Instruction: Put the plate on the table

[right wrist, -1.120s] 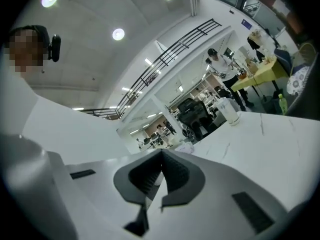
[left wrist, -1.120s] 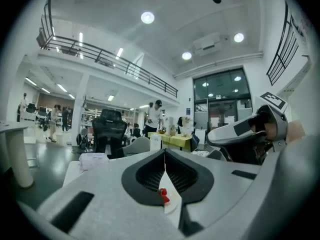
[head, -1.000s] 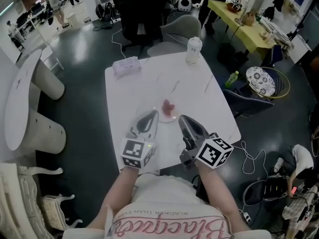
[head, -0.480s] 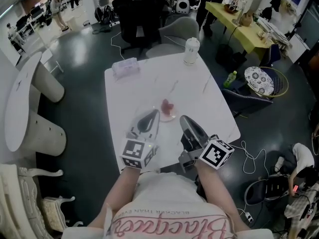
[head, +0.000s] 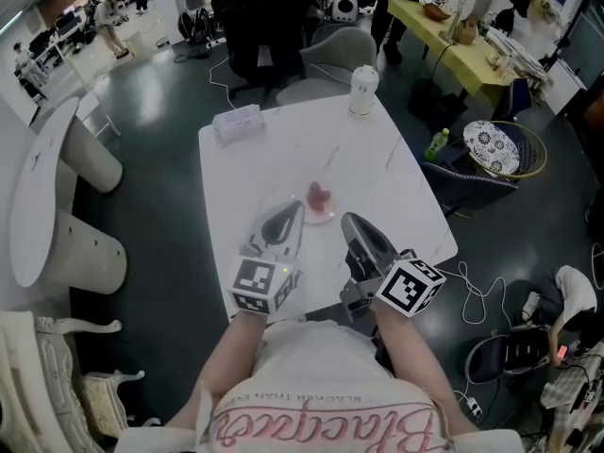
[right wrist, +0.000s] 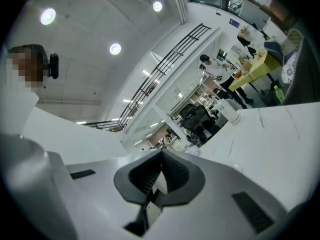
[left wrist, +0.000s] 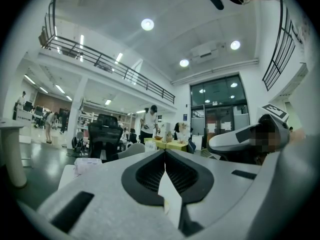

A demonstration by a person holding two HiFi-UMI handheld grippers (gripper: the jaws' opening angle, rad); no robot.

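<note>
A small clear plate (head: 320, 209) with a red piece on it rests on the white table (head: 377, 187), near the middle. My left gripper (head: 293, 209) is shut and empty, its tip just left of the plate's rim. My right gripper (head: 349, 221) is also shut with nothing in it, its tip a little right of and nearer than the plate. Both gripper views tilt upward: the left gripper (left wrist: 165, 152) and the right gripper (right wrist: 161, 153) each show jaws pressed together. The plate is hidden in both gripper views.
A pale tissue pack (head: 236, 121) lies at the table's far left and a white cup (head: 363, 91) at its far right corner. Behind the table stand a black chair (head: 264, 26) and a grey chair (head: 344, 55). A patterned dish (head: 498, 151) sits in a basket at the right.
</note>
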